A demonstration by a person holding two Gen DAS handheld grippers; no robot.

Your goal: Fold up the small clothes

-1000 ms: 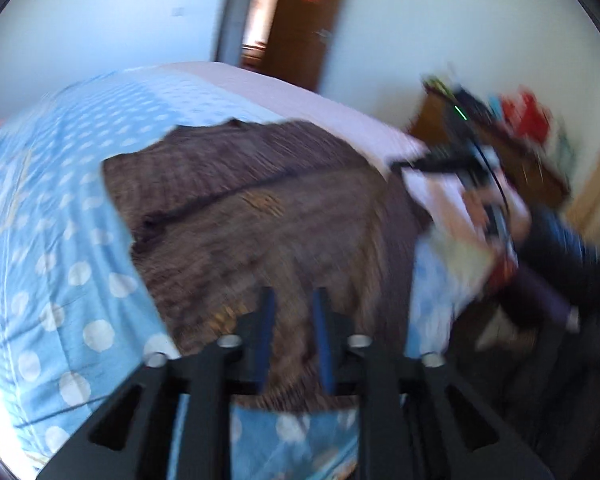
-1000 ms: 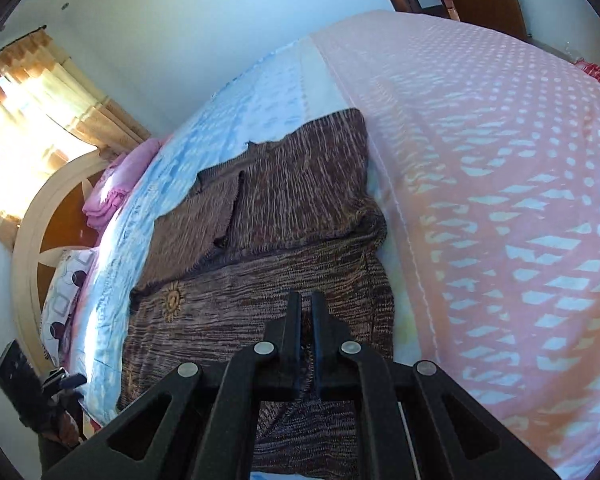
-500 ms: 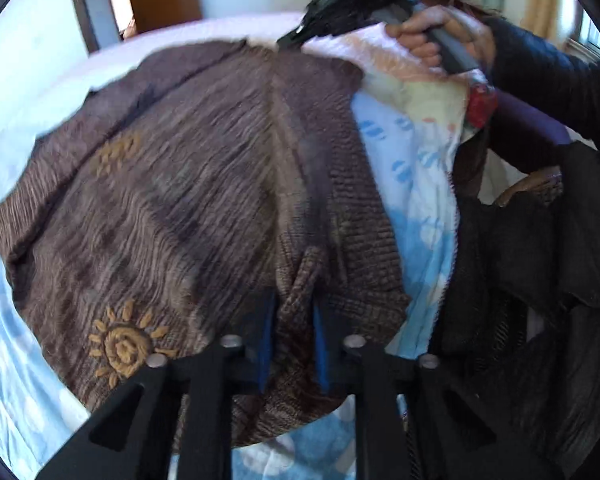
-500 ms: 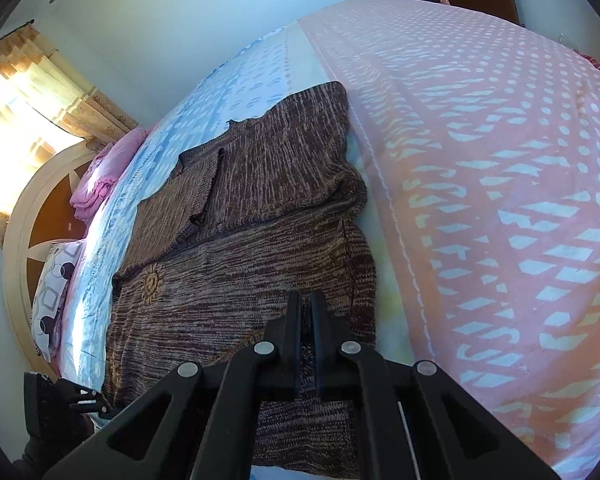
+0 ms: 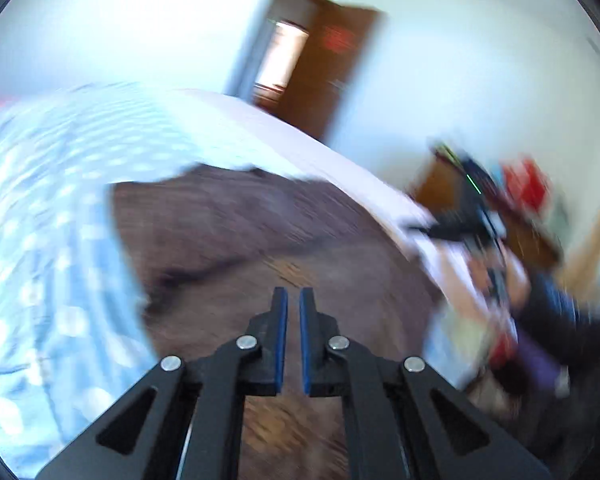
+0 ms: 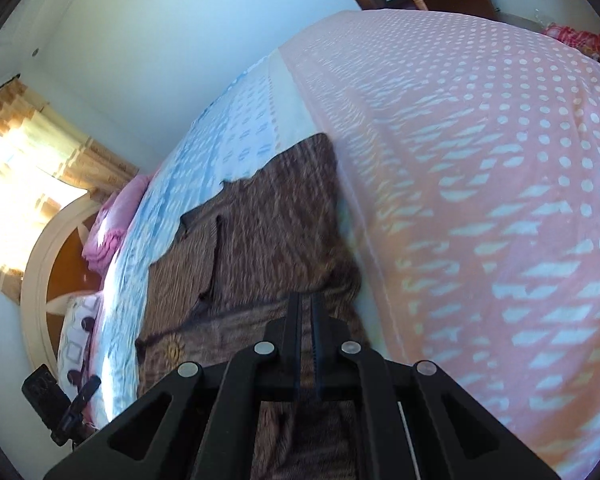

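Brown sweater (image 6: 276, 240) lies beside pink bedspread (image 6: 480, 160) edge

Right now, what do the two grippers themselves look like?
Both are matte black frames with triangular cut-outs and round silver screws. The left gripper has blue pads inside its fingers. The right gripper looks all black.

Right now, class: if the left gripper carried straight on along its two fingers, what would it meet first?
Probably the brown knitted garment spread on the bed: it fills the view just past the left gripper. The picture is blurred, so depth is uncertain.
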